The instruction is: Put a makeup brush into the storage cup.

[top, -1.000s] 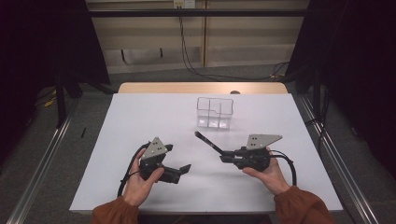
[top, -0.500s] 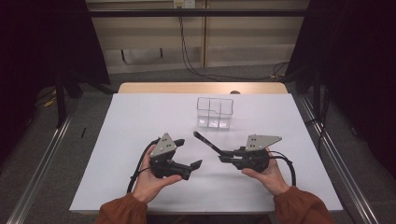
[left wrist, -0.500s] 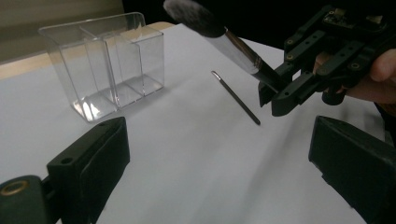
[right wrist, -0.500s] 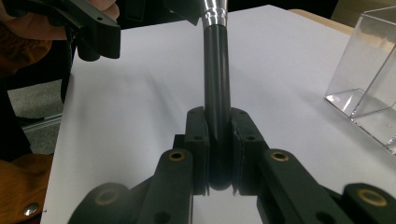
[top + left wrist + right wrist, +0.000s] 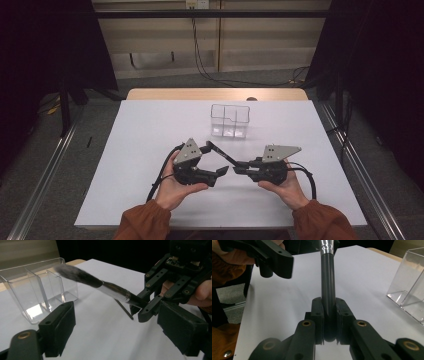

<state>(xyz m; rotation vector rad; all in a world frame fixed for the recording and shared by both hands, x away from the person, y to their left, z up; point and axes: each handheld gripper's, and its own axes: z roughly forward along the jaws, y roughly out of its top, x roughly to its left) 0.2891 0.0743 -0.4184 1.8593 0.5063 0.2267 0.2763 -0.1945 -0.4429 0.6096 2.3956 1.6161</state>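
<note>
Gripping the black handle end of a long makeup brush with a silver ferrule and soft grey bristles point(image 5: 105, 287), the right tool point(image 5: 239, 170) has its jaws clamped narrow on the handle, the brush slanting up toward ten o'clock above the white-covered counter point(image 5: 140, 145). In the right gripper view the handle point(image 5: 328, 290) stands pinched between the two black pads. At nine o'clock from that grip, the left tool point(image 5: 222, 171) comes in with its jaws wide; they have just been closing a little, with nothing pressed between them, the brush passing ahead of and above them. At twelve o'clock, well apart, stands a clear plastic organiser with square compartments point(image 5: 229, 120), seemingly the brush's destination. The step in hand looks like a handover or regrip: next, the left tool would need to line up around the shaft and close before the right lets go.
</note>
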